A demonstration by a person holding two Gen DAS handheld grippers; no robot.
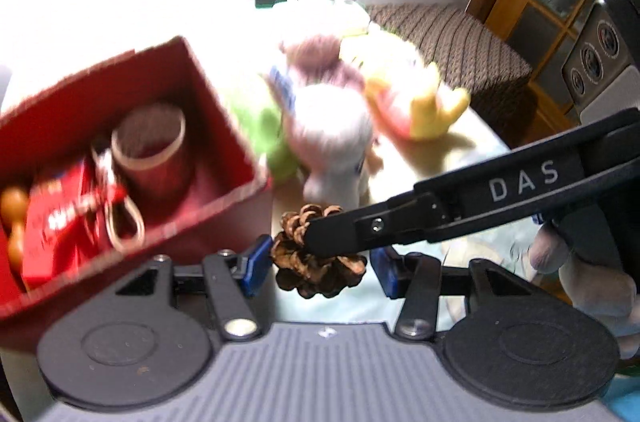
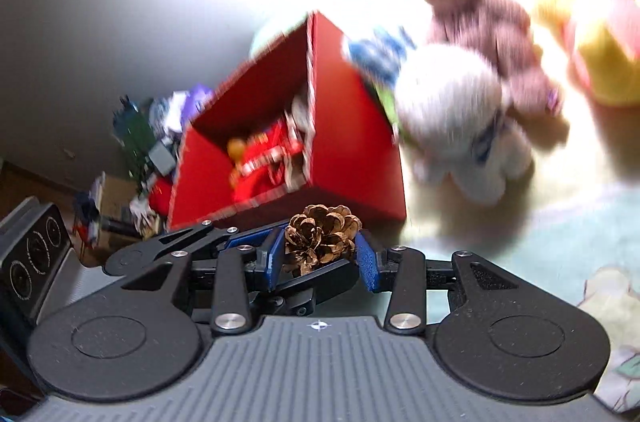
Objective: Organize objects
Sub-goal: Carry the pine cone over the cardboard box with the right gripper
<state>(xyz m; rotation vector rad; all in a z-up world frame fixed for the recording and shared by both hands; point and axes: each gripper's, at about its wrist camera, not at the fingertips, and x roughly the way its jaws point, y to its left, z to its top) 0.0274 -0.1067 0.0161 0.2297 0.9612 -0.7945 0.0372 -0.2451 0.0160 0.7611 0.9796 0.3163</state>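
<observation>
A brown pine cone (image 1: pixel 316 254) sits between the blue pads of both grippers. In the right wrist view the right gripper (image 2: pixel 320 256) is shut on the pine cone (image 2: pixel 322 238), its pads touching both sides. In the left wrist view the left gripper (image 1: pixel 316 262) stands open around the cone, with a gap on the right side, and the right gripper's black finger (image 1: pixel 360 228) crosses over the cone. A red box (image 1: pixel 132 158) stands just left of the cone, holding a cardboard tube, red packets, a clip and orange balls. It also shows in the right wrist view (image 2: pixel 352 158).
Several plush toys stand behind the cone: a white one (image 1: pixel 332 138), a mauve one (image 1: pixel 320 58), a yellow one (image 1: pixel 412 94), a green one (image 1: pixel 272 138). A brown knitted seat (image 1: pixel 460 46) is at the back right. Clutter lies on the floor (image 2: pixel 140 150) beyond the table.
</observation>
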